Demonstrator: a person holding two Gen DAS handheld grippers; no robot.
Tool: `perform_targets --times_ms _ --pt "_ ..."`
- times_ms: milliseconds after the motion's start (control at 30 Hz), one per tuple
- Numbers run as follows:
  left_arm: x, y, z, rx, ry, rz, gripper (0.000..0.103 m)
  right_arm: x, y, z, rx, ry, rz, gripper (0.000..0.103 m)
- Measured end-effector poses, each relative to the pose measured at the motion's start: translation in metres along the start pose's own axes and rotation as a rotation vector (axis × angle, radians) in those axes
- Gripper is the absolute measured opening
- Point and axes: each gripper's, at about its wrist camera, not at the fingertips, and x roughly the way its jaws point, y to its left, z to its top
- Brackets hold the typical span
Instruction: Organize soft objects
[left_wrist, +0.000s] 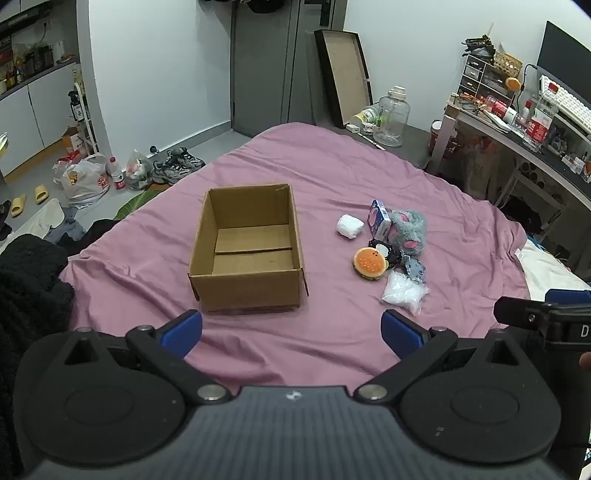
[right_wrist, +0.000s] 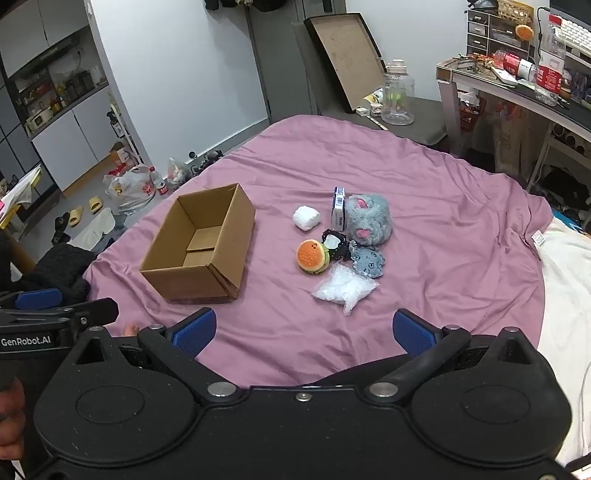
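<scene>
Nothing packed yet: both grippers (left_wrist: 291, 330) (right_wrist: 304, 330) held agape, empty; box (left_wrist: 251, 251) ahead-left, toys (right_wrist: 340, 243) ahead; burger (right_wrist: 313, 256) pickup req'd next.

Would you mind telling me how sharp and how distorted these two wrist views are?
Left wrist view: cardboard box sharp, fisheye bends the walls, corners vignetted dark. Right wrist view: burger plush crisp, desk curved at the edge, even soft light, no glare.

Pink-sheeted bed (left_wrist: 332, 177), cluttered desk (left_wrist: 535, 147), white wall (left_wrist: 159, 74)
</scene>
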Motion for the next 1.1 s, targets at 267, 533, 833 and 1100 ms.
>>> perform_targets --times_ms 267,533,833,1100 --pt "0.0001 0.0001 0.0001 -0.005 0.001 0.000 0.102 -0.0001 0.0003 -0.0005 -0.002 0.000 -0.004 0.103" --pt "0.0003 0.0003 -0.0001 -0.008 -0.002 0.001 0.102 0.0004 -0.0008 -0.0020 0.001 0.000 -0.005 0.103" --pt "-0.0020 -0.0066 0.0023 -0.010 0.001 0.003 0.102 -0.0010 -0.0009 -0.0026 0.003 -0.002 -0.015 0.103" --pt "-0.0008 -0.0083 0.0010 -0.009 0.000 0.000 0.102 -0.0016 -0.0020 -0.0033 0.003 -0.002 -0.018 0.103"
